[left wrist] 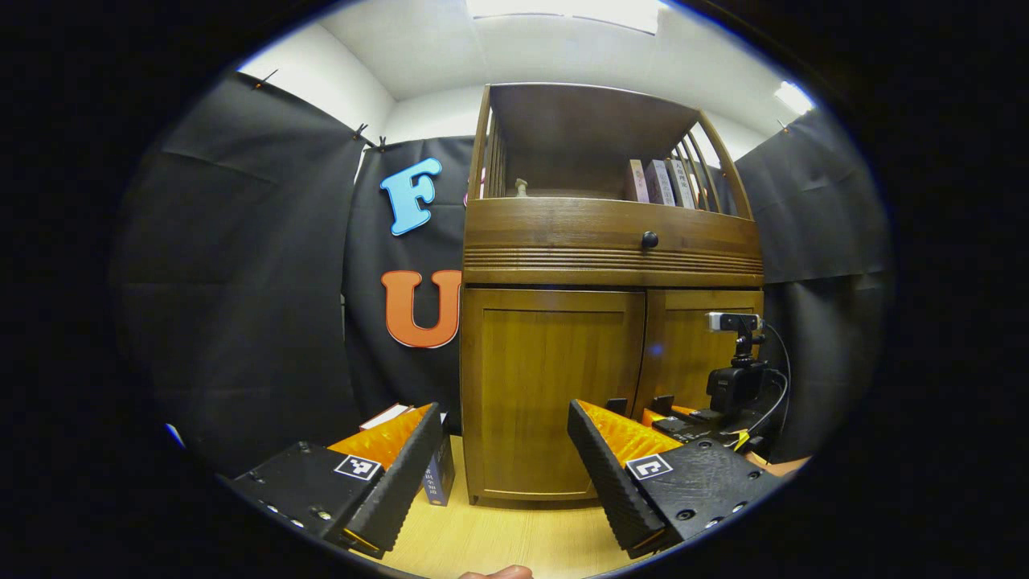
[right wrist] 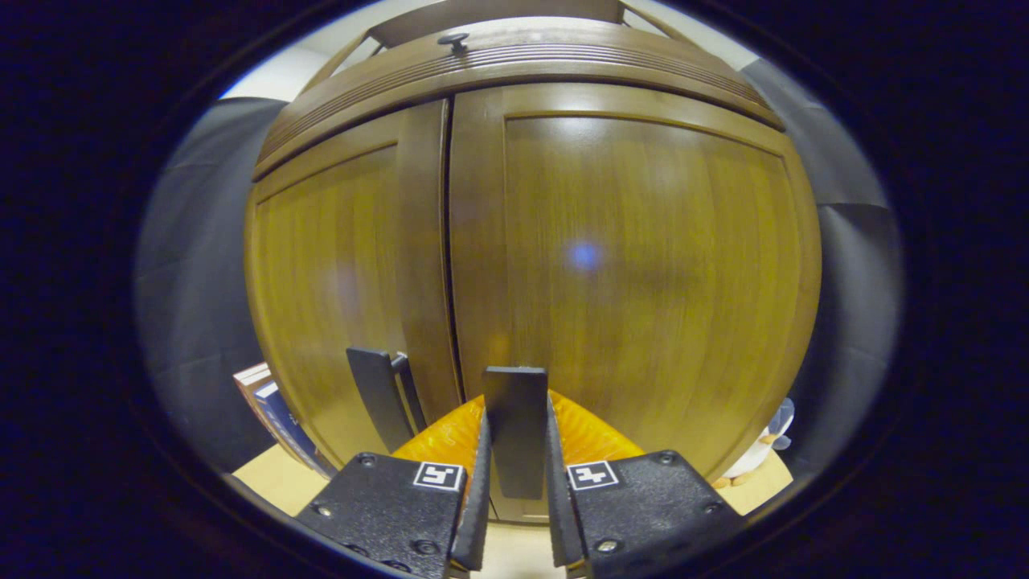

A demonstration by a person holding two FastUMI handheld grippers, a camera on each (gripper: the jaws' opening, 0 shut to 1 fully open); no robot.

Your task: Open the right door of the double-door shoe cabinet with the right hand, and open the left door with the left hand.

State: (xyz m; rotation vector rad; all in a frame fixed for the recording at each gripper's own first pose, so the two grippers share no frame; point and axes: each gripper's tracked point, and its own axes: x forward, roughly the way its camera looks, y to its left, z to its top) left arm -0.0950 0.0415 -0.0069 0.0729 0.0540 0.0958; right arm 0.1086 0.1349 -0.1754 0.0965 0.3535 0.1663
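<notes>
Both cabinet doors closed.
Right gripper (right wrist: 517, 450) clamped on right door's handle (right wrist: 515, 426); left gripper (left wrist: 506, 458) jaws apart, short of left door (left wrist: 553, 386).

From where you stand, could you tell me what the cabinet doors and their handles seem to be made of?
Doors: wood or wood veneer, going by the brown vertical grain, with a glossy finish that reflects a light spot. Handles: flat dark tabs, matte, possibly plastic or painted metal; I can't tell which.

Your right claw (right wrist: 516, 482) grips the right door's handle (right wrist: 516, 426); the left door (left wrist: 555, 386) stands before your left claw (left wrist: 505, 474).
</notes>
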